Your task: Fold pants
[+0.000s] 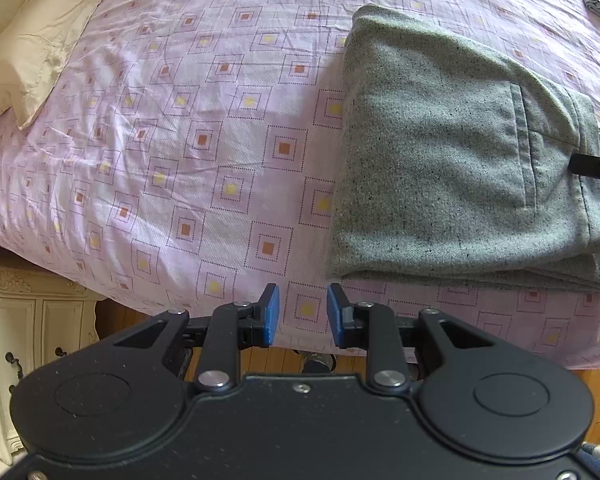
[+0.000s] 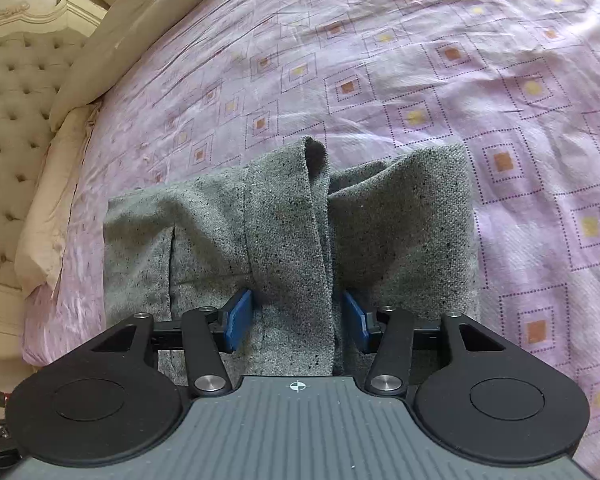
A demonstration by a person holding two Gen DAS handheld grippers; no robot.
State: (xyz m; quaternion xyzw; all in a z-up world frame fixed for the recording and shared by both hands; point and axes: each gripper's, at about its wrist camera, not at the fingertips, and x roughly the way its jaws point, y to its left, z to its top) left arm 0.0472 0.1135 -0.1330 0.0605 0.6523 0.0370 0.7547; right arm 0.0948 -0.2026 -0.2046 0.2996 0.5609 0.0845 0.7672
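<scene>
right wrist: tool [image 2: 297, 318] seemingly straddles pants [image 2: 288, 220].

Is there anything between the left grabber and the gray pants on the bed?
Nothing visible. The left gripper is open and empty at the bed's near edge, and only bare pink bedspread lies between it and the folded gray pants up to its right. The right gripper already straddles a raised fold of them.
</scene>
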